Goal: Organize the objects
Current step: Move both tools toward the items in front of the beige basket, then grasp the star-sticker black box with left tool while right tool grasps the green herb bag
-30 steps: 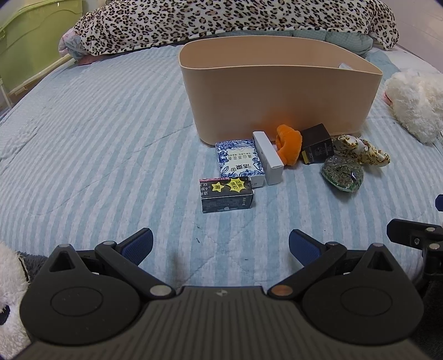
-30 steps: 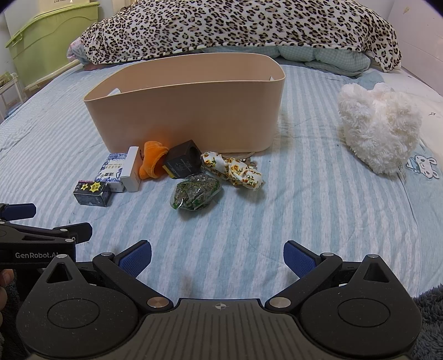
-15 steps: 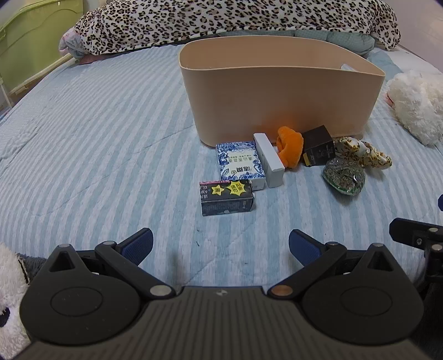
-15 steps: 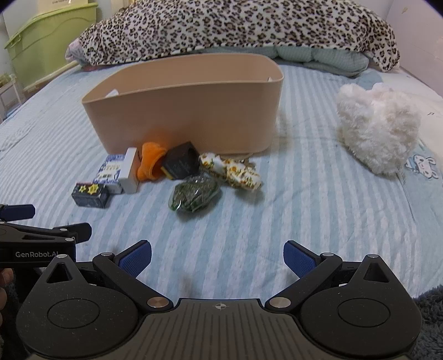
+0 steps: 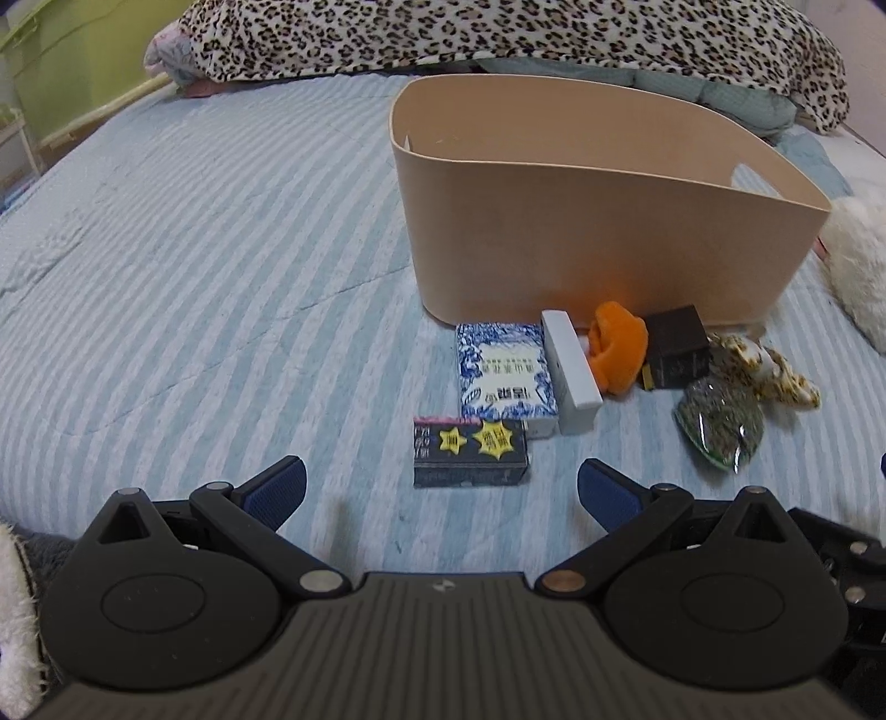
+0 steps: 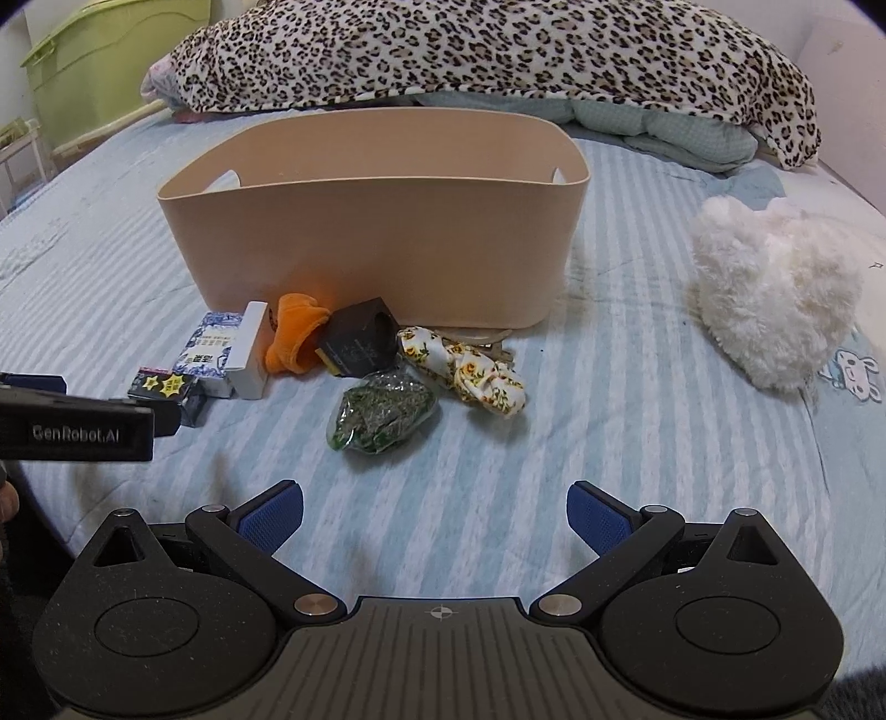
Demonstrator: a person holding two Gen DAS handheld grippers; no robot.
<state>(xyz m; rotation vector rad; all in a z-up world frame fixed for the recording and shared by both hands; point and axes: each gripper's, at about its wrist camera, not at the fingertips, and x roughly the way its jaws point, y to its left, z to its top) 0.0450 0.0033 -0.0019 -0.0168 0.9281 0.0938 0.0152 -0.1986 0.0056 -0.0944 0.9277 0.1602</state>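
A tan oval bin (image 5: 598, 243) (image 6: 382, 243) stands on the striped bed. In front of it lie a black box with yellow stars (image 5: 469, 451) (image 6: 160, 385), a blue-and-white box (image 5: 504, 374) (image 6: 213, 351), a white box (image 5: 570, 371) (image 6: 250, 349), an orange cloth (image 5: 617, 346) (image 6: 293, 332), a black cube (image 5: 675, 346) (image 6: 360, 335), a green packet (image 5: 720, 423) (image 6: 382, 412) and a floral scrunchie (image 5: 775, 371) (image 6: 470, 374). My left gripper (image 5: 442, 490) is open, just short of the starred box. My right gripper (image 6: 434, 515) is open, short of the green packet.
A white plush toy (image 6: 775, 299) lies right of the bin. A leopard-print blanket (image 6: 487, 50) covers the bed's far side. A green storage box (image 6: 105, 55) stands at the far left. The left gripper's body (image 6: 72, 426) shows at the right wrist view's left edge.
Both grippers have moved forward toward the row of objects, which now look larger and nearer. Both stay open. No object has moved.
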